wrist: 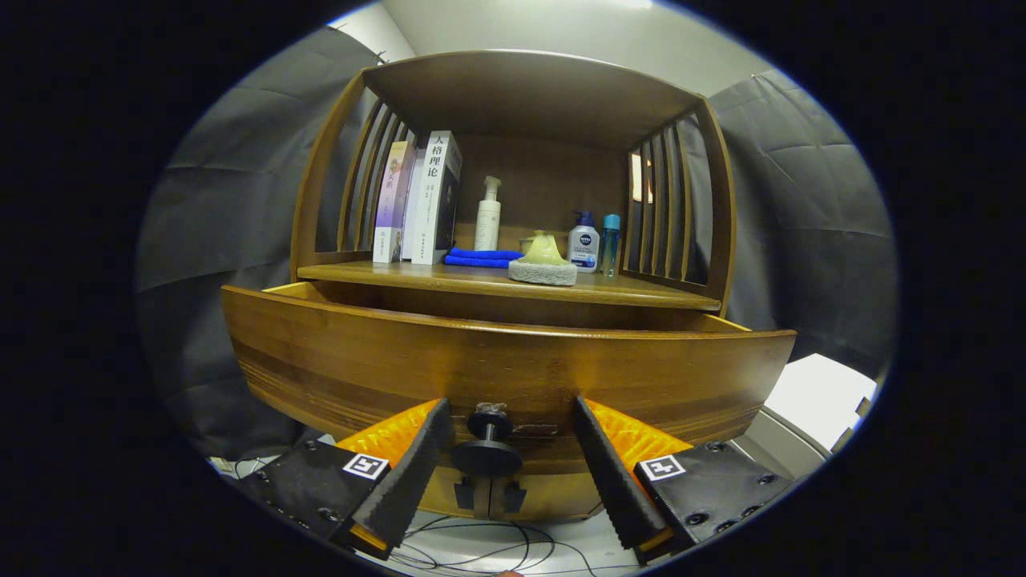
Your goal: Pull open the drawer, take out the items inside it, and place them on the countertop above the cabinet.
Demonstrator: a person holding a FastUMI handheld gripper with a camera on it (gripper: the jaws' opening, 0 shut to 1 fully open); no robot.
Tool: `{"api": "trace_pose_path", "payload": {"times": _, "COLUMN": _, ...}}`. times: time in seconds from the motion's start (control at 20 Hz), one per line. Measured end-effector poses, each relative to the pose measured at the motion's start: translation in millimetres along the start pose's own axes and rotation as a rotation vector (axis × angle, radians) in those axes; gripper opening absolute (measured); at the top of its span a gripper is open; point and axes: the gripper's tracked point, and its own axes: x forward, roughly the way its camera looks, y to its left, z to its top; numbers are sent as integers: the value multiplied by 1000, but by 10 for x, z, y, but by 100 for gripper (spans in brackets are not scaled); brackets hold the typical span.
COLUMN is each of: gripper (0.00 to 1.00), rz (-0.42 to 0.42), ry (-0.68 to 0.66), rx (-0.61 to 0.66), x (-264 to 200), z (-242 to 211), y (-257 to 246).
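1. The gripper faced the wooden cabinet head-on, low, at drawer height.
2. Its jaws stood wide apart, holding nothing; neither finger touched the knob.
3. The drawer was pulled partway out of the cabinet, its curved front panel just ahead of the fingers.
4. The dark round drawer knob sat between the two fingers, in the gap, clear of both pads.
5. The drawer's inside was hidden behind its front panel from this low angle; cannot tell what lay in it.
6. The countertop above the drawer carried several things, beyond the fingers.
7. Books stood upright at the left side of the countertop, against the slatted side wall.
8. A white pump bottle stood near the middle, toward the back.
9. A folded blue cloth lay just in front of that bottle.
10. A sponge scrubber with a yellowish top rested near the front edge, just right of the cloth.
11. A white-and-blue bottle and a slim blue bottle stood side by side right of the scrubber.
12. Cables lay on the floor below the cabinet.
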Motion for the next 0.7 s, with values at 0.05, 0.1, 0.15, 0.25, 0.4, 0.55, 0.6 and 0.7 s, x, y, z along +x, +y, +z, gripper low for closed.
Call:
{"api": "trace_pose_path", "payload": {"times": 0.05, "gripper": 98, "rz": 1, "ry": 3, "rx": -3, "x": 49, "z": 5, "y": 0}}
{"api": "trace_pose_path", "payload": {"times": 0.1, "gripper": 98, "rz": 2, "ry": 6, "rx": -3, "x": 106, "z": 17, "y": 0}}
{"api": "trace_pose_path", "payload": {"times": 0.15, "gripper": 98, "rz": 4, "ry": 8, "rx": -5, "x": 169, "z": 27, "y": -5}}
{"api": "trace_pose_path", "payload": {"times": 0.25, "gripper": 98, "rz": 9, "ry": 11, "rx": -8, "x": 290, "z": 52, "y": -16}}
{"api": "trace_pose_path", "payload": {"times": 0.4, "gripper": 98, "rz": 23, "ry": 10, "rx": -10, "x": 460, "z": 82, "y": -49}}
{"api": "trace_pose_path", "payload": {"times": 0.55, "gripper": 98, "rz": 38, "ry": 7, "rx": -3, "x": 634, "z": 109, "y": -77}}
{"api": "trace_pose_path", "payload": {"times": 0.6, "gripper": 98, "rz": 39, "ry": 2, "rx": 1, "x": 684, "z": 129, "y": -77}}
{"api": "trace_pose_path", "payload": {"times": 0.7, "gripper": 97, "rz": 39, "ry": 2, "rx": -1, "x": 807, "z": 150, "y": -79}}
